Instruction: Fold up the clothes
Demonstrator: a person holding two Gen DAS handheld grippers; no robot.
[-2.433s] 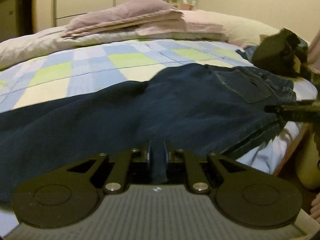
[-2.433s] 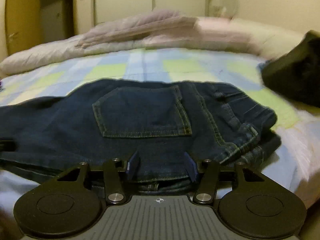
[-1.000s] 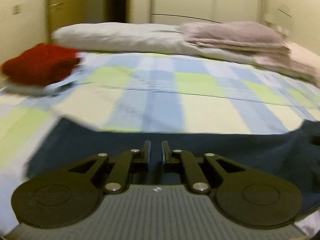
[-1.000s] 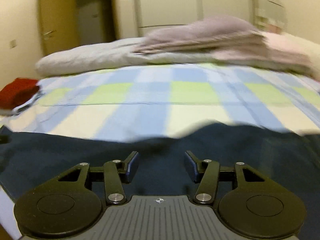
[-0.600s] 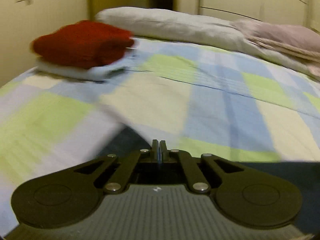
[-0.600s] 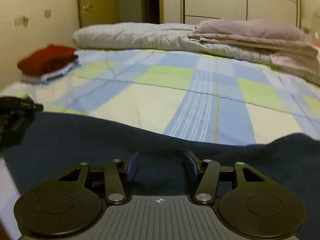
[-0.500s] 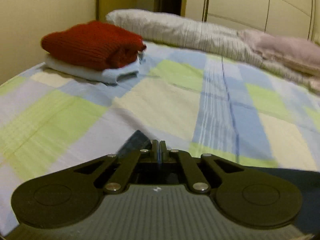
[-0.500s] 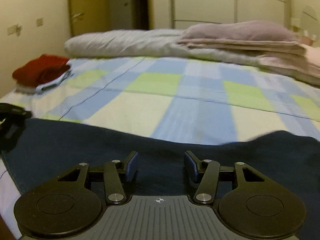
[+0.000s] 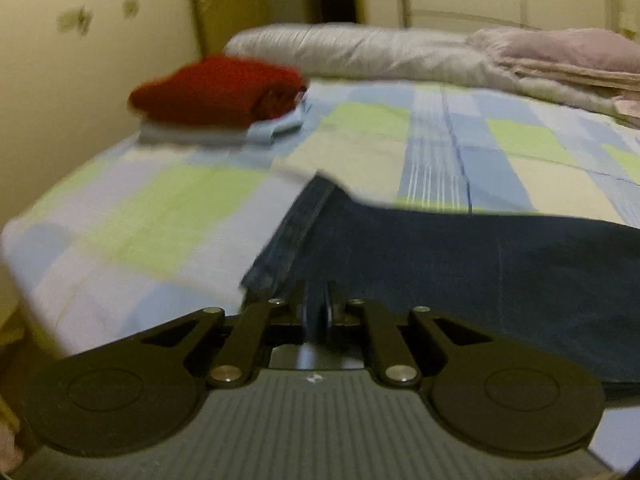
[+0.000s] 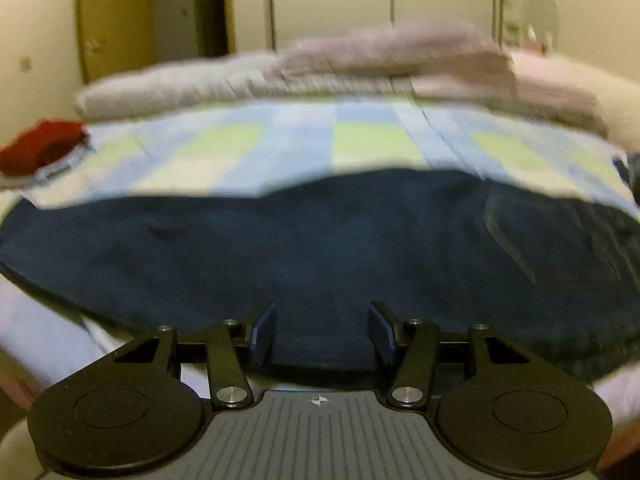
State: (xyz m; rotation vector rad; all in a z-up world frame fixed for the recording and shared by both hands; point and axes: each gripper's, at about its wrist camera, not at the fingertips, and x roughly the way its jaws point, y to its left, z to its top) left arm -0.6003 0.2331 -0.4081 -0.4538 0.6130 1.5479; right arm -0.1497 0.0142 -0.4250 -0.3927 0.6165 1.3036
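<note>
A pair of dark blue jeans is spread flat along the near edge of a bed, lengthwise across both views. In the right wrist view a back pocket is seen toward the right end of the jeans, and the legs run off to the left. In the left wrist view the hem of a leg is seen lying on the checked bedspread, just ahead of the left gripper.

The fingers of the left gripper are drawn almost together, and a fold of denim near the hem is pinched between them. The right gripper is held low over the middle of the jeans; its blue-padded fingers are spread wide, with the near edge of the denim lying between them but not clamped.

The bedspread is patterned in blue, green and cream squares. A folded red sweater is stacked on a folded pale blue garment at the far left corner of the bed, well apart from the jeans. A rolled grey quilt and folded mauve bedding are laid along the far side. Cream cupboard doors are seen behind the bed. Both views are somewhat blurred.
</note>
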